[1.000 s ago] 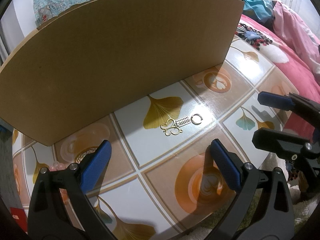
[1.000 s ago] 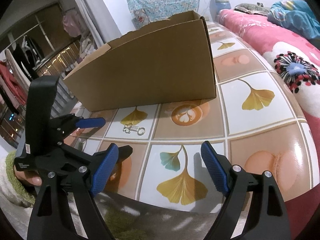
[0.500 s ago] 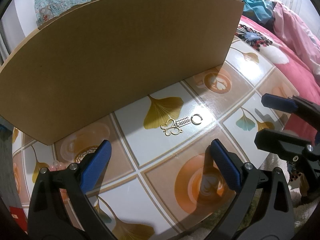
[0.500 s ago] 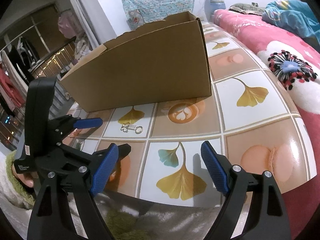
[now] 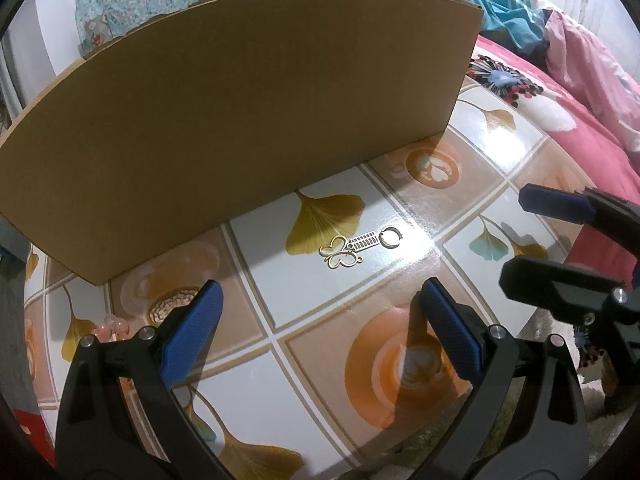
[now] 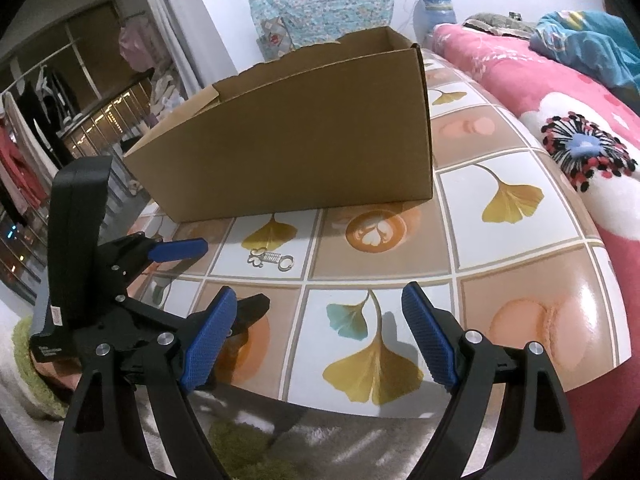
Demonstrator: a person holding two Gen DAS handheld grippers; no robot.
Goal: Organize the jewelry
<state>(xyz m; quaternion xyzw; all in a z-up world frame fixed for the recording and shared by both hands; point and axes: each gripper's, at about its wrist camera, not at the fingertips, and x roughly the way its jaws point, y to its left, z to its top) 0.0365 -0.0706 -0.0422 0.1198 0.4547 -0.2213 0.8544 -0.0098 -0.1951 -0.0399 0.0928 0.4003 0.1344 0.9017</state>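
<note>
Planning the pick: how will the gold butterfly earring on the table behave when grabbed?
The butterfly earring looks thin, flat and linked, so it probably dangles when lifted. On the glossy table it may slide away from closing pads. Probably very light.

A gold butterfly earring (image 5: 358, 249) lies flat on the tiled tabletop (image 5: 496, 148), its small hoop at one end, just in front of the open cardboard box (image 5: 240, 120), not touching it.
</note>
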